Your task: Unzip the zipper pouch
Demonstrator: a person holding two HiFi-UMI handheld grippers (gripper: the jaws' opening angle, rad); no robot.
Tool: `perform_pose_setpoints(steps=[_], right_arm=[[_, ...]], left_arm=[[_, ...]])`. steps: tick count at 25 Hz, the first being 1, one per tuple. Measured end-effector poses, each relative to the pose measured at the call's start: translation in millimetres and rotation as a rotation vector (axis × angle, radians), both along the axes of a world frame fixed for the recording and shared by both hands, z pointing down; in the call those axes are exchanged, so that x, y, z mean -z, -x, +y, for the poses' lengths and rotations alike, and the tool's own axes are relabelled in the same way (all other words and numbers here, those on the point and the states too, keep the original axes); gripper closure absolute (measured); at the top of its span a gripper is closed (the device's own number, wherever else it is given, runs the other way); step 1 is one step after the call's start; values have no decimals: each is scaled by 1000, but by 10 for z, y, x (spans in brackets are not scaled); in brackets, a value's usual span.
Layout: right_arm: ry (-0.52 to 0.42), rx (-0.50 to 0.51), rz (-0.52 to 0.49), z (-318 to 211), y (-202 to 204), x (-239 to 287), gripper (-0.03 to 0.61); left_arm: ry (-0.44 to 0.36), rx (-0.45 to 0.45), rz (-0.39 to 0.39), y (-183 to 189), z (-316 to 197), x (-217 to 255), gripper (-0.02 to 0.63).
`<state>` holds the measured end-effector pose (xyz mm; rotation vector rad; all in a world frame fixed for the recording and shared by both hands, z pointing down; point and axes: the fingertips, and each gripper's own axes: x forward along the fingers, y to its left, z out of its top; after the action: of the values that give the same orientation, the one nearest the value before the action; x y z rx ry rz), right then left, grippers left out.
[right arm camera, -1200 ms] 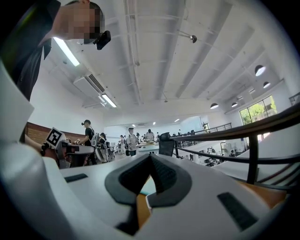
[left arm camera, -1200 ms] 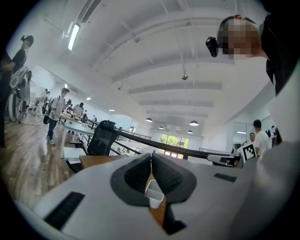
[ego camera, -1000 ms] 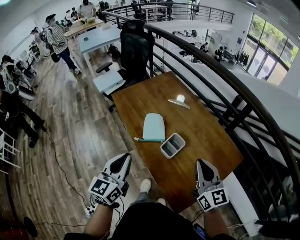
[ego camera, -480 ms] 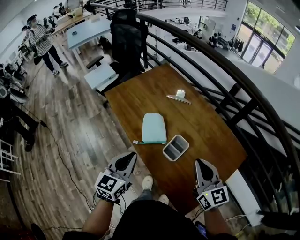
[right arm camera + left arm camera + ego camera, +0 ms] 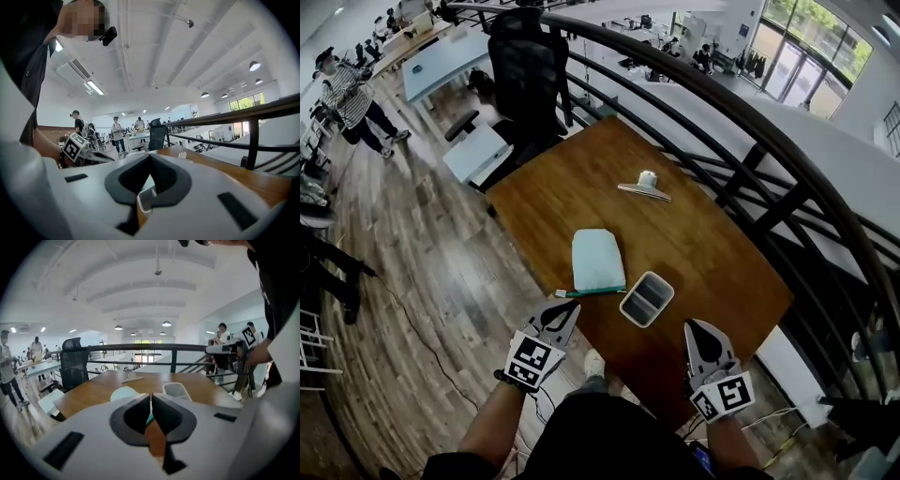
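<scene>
Pouch: your zipper pouch [image 5: 598,260] lies flat in the middle of the table [image 5: 712,234], pale teal, with its zipped edge [image 5: 592,292] at the end nearest you.
Tray: a grey tray [image 5: 647,298] sits just beside that edge, on its right.
Left gripper: your left gripper [image 5: 570,309] hovers near the zip's left end, jaws pressed together on nothing.
Right gripper: your right gripper [image 5: 695,326] hangs over the table's near corner, also clenched and empty.
Risk: arrive clenched and you'll likely shove the pouch away. Nothing pins it, so a one-handed pull may drag it into the tray.

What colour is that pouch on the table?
The pouch is pale mint; head view shows it best.
</scene>
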<state>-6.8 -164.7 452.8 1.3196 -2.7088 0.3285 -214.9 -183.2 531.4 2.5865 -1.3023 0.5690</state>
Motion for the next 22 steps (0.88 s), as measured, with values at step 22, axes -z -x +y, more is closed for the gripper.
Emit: perform_pose_setpoints(steps=[22], right_arm=[[128,-255,11,146,-284,-298,581]], left_arm=[[231,-405,-405,-199,-421,-1301,484]])
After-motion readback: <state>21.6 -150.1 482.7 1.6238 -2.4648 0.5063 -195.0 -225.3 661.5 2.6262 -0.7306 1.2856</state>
